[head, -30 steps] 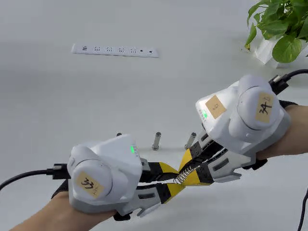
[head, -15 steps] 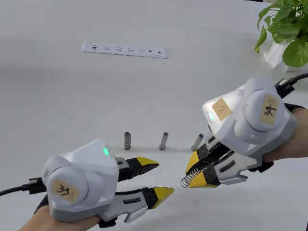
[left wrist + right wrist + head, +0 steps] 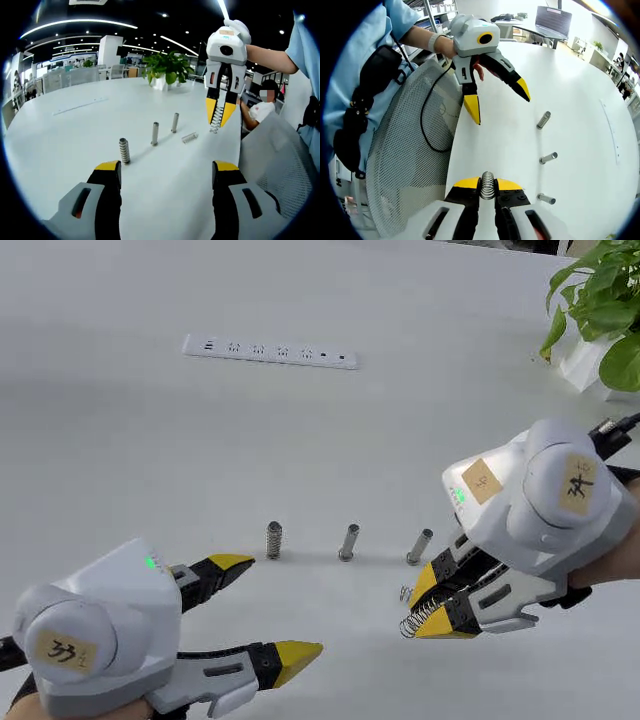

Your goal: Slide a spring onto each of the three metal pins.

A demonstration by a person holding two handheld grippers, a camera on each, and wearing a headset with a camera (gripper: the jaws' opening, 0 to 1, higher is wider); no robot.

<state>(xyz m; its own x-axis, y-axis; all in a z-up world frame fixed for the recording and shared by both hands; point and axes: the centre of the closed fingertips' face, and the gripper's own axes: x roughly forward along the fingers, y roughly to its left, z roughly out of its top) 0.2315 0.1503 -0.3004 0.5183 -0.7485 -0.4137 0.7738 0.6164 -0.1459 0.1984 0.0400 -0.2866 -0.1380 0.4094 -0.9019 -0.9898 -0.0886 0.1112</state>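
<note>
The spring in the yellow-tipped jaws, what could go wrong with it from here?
1. The small coiled metal spring is pinched only at the tips of the right gripper's jaws, so it might slip or ping away.
2. The nearest bare metal pin is thin; a crooked approach could miss it or knock it.
3. A loose second spring lies on the white table beside that pin and could get nudged away.
</note>
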